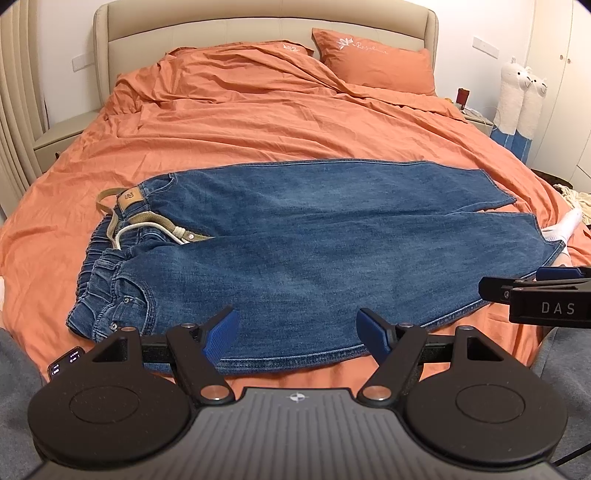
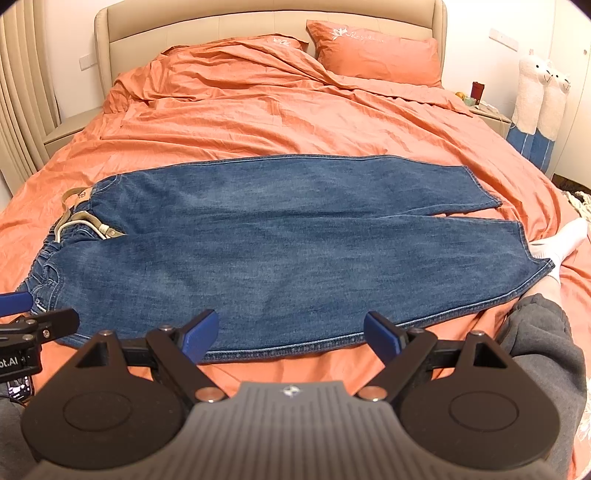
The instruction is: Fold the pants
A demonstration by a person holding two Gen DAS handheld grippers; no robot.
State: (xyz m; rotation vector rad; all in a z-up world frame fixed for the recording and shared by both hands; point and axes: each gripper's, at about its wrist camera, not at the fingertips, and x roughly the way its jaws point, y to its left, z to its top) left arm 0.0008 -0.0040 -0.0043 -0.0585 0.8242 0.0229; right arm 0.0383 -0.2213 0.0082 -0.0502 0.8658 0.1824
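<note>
Jeans (image 1: 314, 251) lie flat across the near half of the orange bed (image 1: 258, 122), waistband toward its left edge, leg hems toward its right edge. From the left wrist, the left gripper (image 1: 297, 334) hovers spread over the near seam, holding nothing.

From the right wrist, the right gripper (image 2: 291, 332) is likewise spread, empty, above that seam; a white-socked foot (image 2: 557, 243) rests beside the hems.

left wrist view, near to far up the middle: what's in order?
Left gripper, open → near jeans leg → far jeans leg → orange duvet → headboard.
</note>
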